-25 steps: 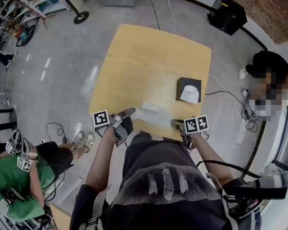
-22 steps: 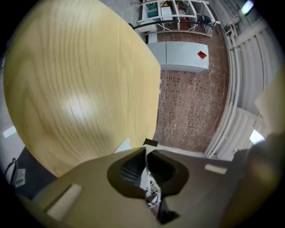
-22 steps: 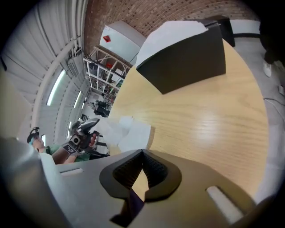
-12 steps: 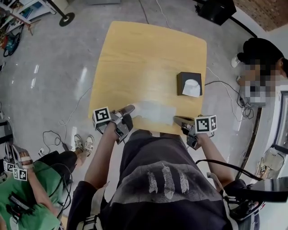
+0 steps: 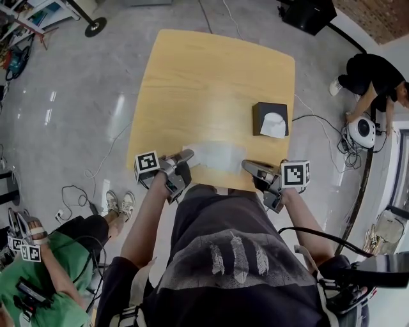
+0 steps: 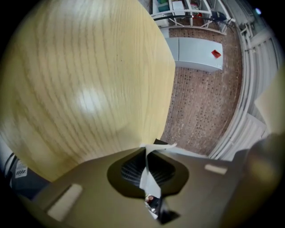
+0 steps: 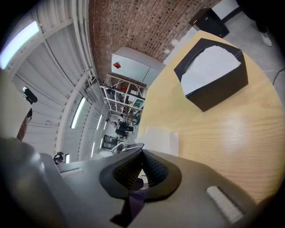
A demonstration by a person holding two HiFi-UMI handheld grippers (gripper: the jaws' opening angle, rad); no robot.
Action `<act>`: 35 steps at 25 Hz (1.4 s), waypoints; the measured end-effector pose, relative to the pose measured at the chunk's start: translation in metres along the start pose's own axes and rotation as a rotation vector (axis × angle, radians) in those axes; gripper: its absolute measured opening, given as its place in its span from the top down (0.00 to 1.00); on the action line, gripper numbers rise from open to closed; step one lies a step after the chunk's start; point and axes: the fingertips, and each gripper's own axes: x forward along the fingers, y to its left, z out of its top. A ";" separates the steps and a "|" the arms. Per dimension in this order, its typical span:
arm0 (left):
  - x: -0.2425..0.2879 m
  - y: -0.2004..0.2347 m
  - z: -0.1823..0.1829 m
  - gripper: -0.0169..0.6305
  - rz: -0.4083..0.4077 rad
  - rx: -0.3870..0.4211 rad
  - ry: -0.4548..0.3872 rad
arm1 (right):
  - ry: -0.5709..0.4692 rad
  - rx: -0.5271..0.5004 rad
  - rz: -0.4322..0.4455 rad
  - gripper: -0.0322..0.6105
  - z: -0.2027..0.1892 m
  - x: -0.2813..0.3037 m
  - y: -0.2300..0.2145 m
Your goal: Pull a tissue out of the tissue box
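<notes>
A black tissue box (image 5: 271,119) with a white tissue sticking out of its top stands near the right edge of the wooden table (image 5: 211,83); the right gripper view shows the box (image 7: 213,73) ahead to the right. A pulled-out tissue (image 5: 216,155) lies flat near the table's front edge. My left gripper (image 5: 186,154) is at its left edge, and the left gripper view shows its jaws (image 6: 147,149) shut on a strip of the tissue (image 6: 149,176). My right gripper (image 5: 245,165) is by the tissue's right edge, shut with nothing seen between its fingers; the tissue (image 7: 159,139) lies beyond its tip.
A person in green (image 5: 38,281) crouches at the lower left beside a pair of shoes (image 5: 118,203). Another person (image 5: 377,70) is on the floor to the right of the table, near cables (image 5: 319,137). A black case (image 5: 305,14) stands beyond the far right corner.
My right gripper has risen and turned, and its marker cube now faces the head camera more squarely. The left gripper has sunk a little. The tissue lies flatter. The person at right has shifted.
</notes>
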 end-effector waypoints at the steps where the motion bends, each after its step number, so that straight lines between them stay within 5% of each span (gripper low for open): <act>1: 0.000 0.002 0.000 0.97 -0.001 -0.021 -0.006 | 0.005 -0.012 0.004 0.95 0.002 0.002 0.001; 11: 0.004 0.007 -0.003 0.97 -0.057 -0.138 -0.017 | 0.084 -0.060 -0.014 0.95 0.006 0.031 -0.003; 35: 0.006 0.009 -0.007 0.97 -0.053 -0.142 -0.015 | 0.252 -0.143 -0.028 0.95 0.004 0.082 -0.001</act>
